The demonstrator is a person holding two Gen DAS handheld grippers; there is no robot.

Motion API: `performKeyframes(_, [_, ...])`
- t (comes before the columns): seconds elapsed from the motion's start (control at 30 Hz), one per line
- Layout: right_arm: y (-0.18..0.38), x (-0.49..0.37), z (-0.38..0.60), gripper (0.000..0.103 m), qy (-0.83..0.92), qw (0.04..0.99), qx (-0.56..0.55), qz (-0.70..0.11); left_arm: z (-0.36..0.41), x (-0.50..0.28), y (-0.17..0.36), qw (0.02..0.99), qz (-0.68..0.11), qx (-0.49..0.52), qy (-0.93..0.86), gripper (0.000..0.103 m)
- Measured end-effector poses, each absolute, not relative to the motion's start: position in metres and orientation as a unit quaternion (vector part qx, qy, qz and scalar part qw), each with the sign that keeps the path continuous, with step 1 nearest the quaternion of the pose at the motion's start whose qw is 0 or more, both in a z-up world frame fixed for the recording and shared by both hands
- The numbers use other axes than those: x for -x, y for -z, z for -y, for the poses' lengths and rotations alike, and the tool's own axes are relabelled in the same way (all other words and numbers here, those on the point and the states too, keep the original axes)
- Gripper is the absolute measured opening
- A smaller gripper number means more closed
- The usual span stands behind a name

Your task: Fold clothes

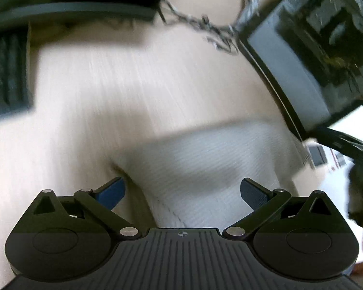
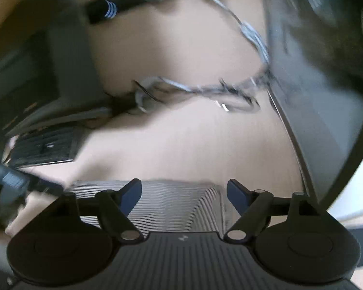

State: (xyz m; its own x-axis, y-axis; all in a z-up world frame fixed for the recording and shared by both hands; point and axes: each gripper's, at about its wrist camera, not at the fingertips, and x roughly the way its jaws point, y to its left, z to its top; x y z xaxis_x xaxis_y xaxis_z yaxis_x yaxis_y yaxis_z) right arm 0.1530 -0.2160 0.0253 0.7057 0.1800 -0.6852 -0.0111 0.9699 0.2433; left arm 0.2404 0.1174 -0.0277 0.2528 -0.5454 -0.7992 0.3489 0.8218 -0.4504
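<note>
Fabric, white and finely ribbed, is the task's thing: a folded garment [image 1: 205,169] lying on a pale wooden desk [image 1: 109,96]. In the left wrist view it fills the lower middle of the frame, its folded edge running across the middle right, and it passes under the left gripper [image 1: 182,194]. That gripper's jaws stand wide apart, 2 blue pads [image 1: 113,192] spread to either side, with the cloth seen between and beyond them but nothing pinched.

In the right wrist view the same garment [image 2: 176,205] sits at the lower centre, striped by its ribbing, one corner showing toward the right. The right gripper [image 2: 184,197] hangs above it with jaws parted wide and nothing held; whether its pads touch the cloth cannot be told through the blur.

A dark monitor [image 1: 314,48] tilts across the upper right of the left view and curves down the right side of the right view. A tangle of cables [image 2: 193,89] crosses the desk at the middle of the right view. A dark keyboard [image 2: 43,147] lies at the left edge there.
</note>
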Motion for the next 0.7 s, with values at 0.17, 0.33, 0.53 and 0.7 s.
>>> performKeyframes(0.17, [0.035,-0.177,0.206,0.064,-0.063,0.874,-0.137,-0.462,-0.106,-0.237,0.054,0.743,-0.584,0.147,0.292,0.100])
performKeyframes(0.33, [0.053,-0.195,0.202,0.033,-0.096,0.877,-0.134,-0.452,-0.086,-0.255,0.058,0.765,-0.563,0.138,0.282,0.086])
performKeyframes(0.53, [0.045,-0.270,0.217,0.022,-0.091,0.902,-0.129,-0.403,-0.086,-0.322,0.043,0.816,-0.505,0.158,0.232,0.042])
performKeyframes(0.7, [0.008,-0.264,0.218,0.021,-0.116,0.921,-0.112,-0.356,-0.096,-0.303,0.015,0.833,-0.469,0.150,0.252,0.040])
